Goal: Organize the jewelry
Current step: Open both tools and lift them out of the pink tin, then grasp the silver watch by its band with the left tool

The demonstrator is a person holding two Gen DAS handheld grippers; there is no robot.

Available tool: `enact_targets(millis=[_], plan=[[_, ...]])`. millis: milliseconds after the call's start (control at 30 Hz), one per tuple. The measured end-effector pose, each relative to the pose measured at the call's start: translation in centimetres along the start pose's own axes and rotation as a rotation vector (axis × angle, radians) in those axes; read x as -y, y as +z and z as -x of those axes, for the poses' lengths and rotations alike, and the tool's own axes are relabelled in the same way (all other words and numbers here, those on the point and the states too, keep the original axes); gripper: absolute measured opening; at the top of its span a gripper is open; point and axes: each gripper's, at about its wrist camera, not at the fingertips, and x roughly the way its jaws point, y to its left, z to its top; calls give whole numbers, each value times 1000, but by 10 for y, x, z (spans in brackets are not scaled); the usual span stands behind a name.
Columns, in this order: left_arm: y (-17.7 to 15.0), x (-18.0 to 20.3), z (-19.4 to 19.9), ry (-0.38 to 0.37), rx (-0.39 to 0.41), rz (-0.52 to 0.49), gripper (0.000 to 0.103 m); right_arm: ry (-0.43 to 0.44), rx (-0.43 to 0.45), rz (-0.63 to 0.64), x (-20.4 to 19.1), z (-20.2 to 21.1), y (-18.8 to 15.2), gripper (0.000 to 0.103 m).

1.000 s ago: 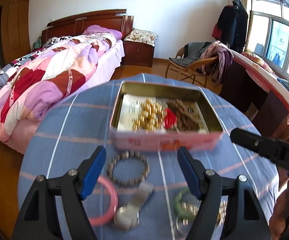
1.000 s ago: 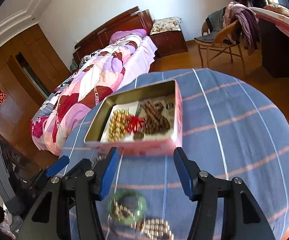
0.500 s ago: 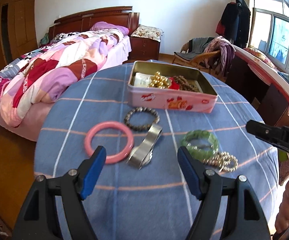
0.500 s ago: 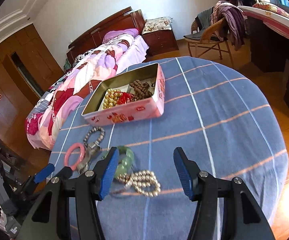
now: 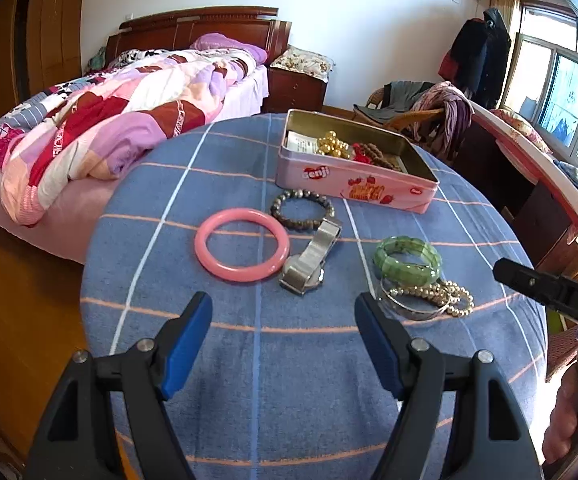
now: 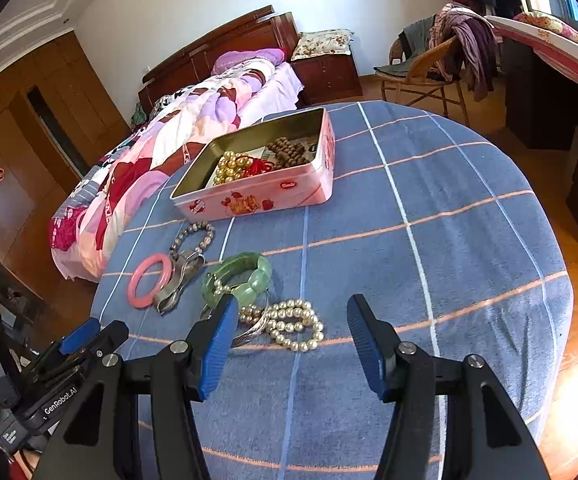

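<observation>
An open pink tin (image 5: pixel 353 188) (image 6: pixel 265 198) at the table's far side holds gold beads (image 5: pixel 333 147), a red tassel and brown beads (image 6: pixel 289 152). On the blue cloth before it lie a dark bead bracelet (image 5: pixel 301 209), a pink bangle (image 5: pixel 241 245) (image 6: pixel 149 280), a silver watch (image 5: pixel 312 258), a green bracelet (image 5: pixel 407 261) (image 6: pixel 243 278), a silver bangle and pearl strands (image 5: pixel 437 296) (image 6: pixel 293 322). My left gripper (image 5: pixel 283 322) is open and empty, near the table's front. My right gripper (image 6: pixel 291 330) is open and empty, just before the pearls.
The round table (image 6: pixel 449 216) has a blue checked cloth. A bed with a patchwork quilt (image 5: pixel 101 120) stands to the left. A chair with clothes (image 5: pixel 421 108) and a desk (image 5: pixel 529 168) are on the right. The right gripper shows at the right in the left wrist view (image 5: pixel 549 292).
Both grippers have pulled back and up from the tin toward the table's front. The loose jewelry now lies ahead of them. Both stayed open.
</observation>
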Motion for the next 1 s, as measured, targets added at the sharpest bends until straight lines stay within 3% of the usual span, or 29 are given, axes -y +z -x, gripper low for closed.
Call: enact_targets(millis=[467, 500, 600, 633, 800, 933, 1000], plan=[[12, 5, -11, -64, 22, -48, 76, 23, -32, 3, -5, -10, 0, 57], [16, 7, -14, -74, 28, -56, 74, 23, -34, 1, -4, -11, 0, 57], [24, 12, -25, -92, 5, -84, 42, 23, -40, 2, -2, -14, 0, 57], [24, 12, -28, -98, -10, -86, 40, 21, -39, 3, -2, -14, 0, 57], [19, 12, -30, -104, -38, -86, 40, 19, -39, -15, 4, -15, 3, 57], [11, 7, -34, -135, -106, -42, 40, 25, -40, -28, 8, -17, 5, 57], [7, 9, -41, -113, -136, -51, 43, 30, -42, -30, 8, -18, 5, 57]])
